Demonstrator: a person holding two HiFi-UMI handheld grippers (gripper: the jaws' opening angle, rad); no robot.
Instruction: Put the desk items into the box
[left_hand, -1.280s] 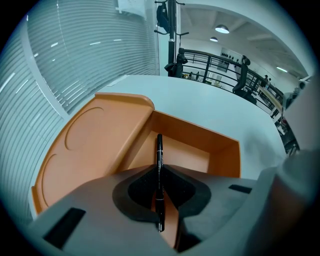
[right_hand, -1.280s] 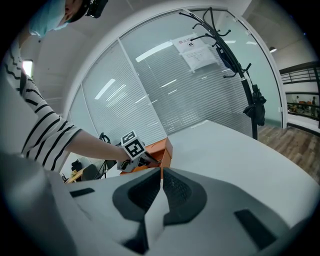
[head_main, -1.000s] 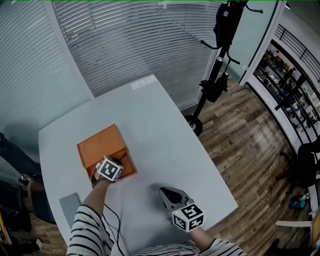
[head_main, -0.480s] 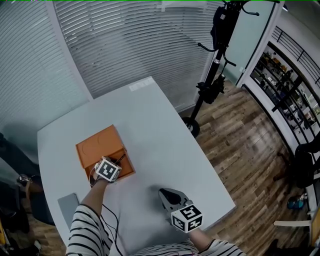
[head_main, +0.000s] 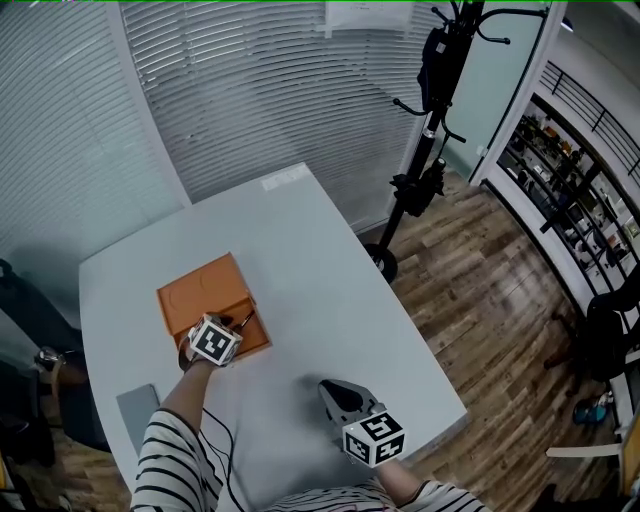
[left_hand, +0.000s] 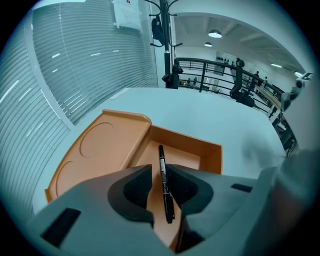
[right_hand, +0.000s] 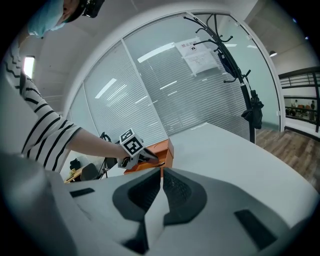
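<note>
The left gripper (left_hand: 160, 171) is clenched on a black pen (left_hand: 165, 192), held over the open compartment of the orange box (left_hand: 187, 141), perhaps just clear of its floor. Right of the box, the right gripper (right_hand: 161, 172) hovers over the table (right_hand: 230, 150), jaws pressed together, empty.

Print on pen (left_hand: 164, 181) illegibly small
</note>
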